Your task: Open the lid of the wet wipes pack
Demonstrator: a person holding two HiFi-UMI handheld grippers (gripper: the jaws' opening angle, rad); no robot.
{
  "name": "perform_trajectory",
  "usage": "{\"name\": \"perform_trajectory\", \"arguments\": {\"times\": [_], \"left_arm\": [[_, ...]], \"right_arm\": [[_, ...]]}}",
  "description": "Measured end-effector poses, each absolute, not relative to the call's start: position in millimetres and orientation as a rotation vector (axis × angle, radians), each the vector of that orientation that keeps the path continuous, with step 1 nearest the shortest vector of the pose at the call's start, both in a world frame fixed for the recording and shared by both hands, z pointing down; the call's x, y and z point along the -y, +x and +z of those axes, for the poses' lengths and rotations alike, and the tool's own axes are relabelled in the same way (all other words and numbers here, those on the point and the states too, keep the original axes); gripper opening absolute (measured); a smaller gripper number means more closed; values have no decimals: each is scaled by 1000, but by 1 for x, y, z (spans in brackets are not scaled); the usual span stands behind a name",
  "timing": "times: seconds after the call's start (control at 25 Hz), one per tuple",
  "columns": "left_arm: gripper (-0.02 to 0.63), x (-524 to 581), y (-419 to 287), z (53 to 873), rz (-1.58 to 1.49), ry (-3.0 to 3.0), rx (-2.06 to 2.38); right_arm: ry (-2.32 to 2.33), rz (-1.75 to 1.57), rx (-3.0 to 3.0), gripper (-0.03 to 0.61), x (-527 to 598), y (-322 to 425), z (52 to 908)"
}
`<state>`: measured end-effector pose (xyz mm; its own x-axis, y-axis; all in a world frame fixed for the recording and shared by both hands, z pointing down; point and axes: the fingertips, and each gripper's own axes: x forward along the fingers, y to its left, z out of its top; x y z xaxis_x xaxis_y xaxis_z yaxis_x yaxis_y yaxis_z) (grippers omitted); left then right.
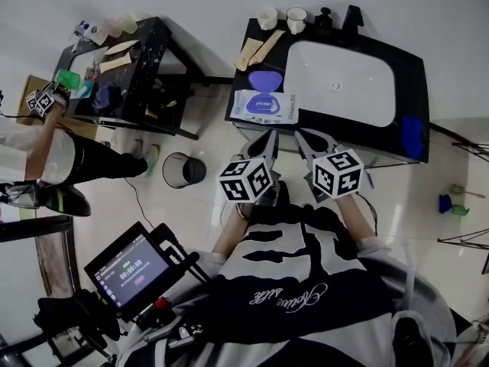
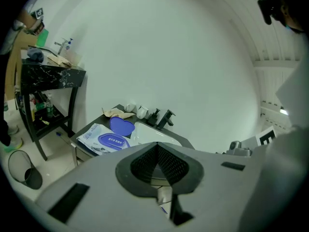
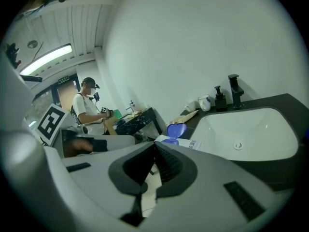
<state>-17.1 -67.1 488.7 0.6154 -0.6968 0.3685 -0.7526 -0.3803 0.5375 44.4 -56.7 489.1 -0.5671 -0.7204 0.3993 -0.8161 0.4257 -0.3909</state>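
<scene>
Wet wipes pack (image 1: 263,106) lies flat on the dark tabletop (image 1: 416,75), left of the sink basin (image 1: 344,82), near the front edge. Its blue lid (image 1: 265,79) is flipped up behind the pack's opening, so it reads as already open.

Left gripper (image 1: 270,134): jaws together, nothing between them. Right gripper (image 1: 299,134): same, closed on nothing. Both hang just short of the tabletop edge, tips side by side, not touching the pack.

Judgement: opening step looks done. Next move calls for no grasp, at most a nudge if the lid sags.
</scene>
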Motion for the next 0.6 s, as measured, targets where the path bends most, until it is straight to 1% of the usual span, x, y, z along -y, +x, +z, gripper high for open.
{"name": "perform_trajectory", "arguments": {"times": [0.2,0.44,0.6], "left_arm": [[-2,20,-5,481,62,2108,1270],[-2,-69,18,471,35,2061,1294],[-2,-84,26,468,84,2086,1286]], "right_arm": [[1274,821,2552,0,8,65,483],[1239,820,2607,0,-64,85,464],[1235,866,2616,0,-80,86,464]]}}
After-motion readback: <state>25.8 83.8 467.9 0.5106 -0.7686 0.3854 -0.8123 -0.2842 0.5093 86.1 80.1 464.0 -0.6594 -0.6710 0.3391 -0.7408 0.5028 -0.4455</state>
